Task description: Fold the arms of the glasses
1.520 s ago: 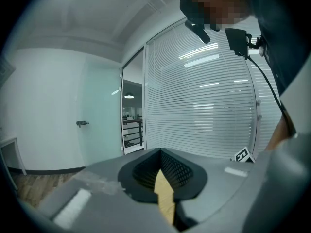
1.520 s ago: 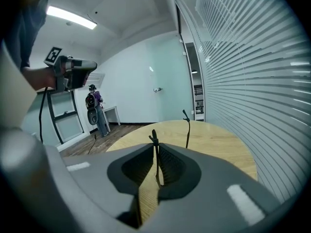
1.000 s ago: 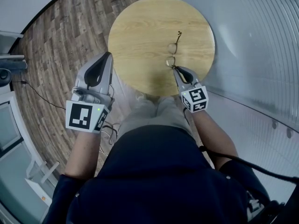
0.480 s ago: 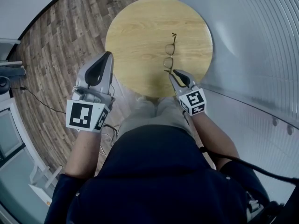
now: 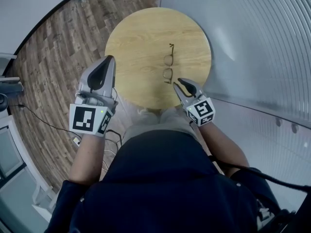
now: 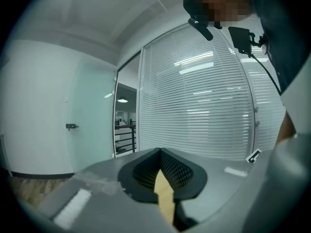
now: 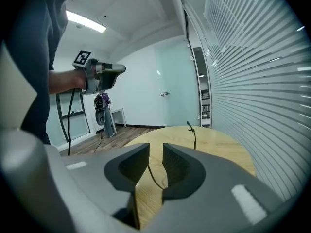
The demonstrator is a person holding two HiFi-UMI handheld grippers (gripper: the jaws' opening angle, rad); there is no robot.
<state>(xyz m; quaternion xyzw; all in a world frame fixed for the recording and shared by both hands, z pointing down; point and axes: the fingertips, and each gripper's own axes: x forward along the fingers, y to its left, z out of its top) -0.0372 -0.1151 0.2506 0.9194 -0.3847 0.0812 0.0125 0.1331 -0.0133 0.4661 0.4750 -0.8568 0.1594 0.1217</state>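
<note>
Right gripper (image 5: 179,81): jaws have just been opening; a gap is seen, nothing is clamped, and the near arm of the glasses (image 5: 168,68) lies in line with it, untouched by the pads. Glasses are laid on the round table (image 5: 136,38), just ahead of that gripper. Step is judged as release of the near arm. The far arm (image 7: 194,137) is stuck up, so a fine pinch there is called for next. Left gripper (image 5: 111,58) is held clenched, empty, off the table's left edge. Blinds (image 5: 252,42) are close by; nothing is set in the way.

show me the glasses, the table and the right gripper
glasses (image 5: 168,67), head view, bridge between lenses
round wooden table (image 5: 136,42), head view, bare top
right gripper (image 5: 181,83), head view, between its fingertips
</note>
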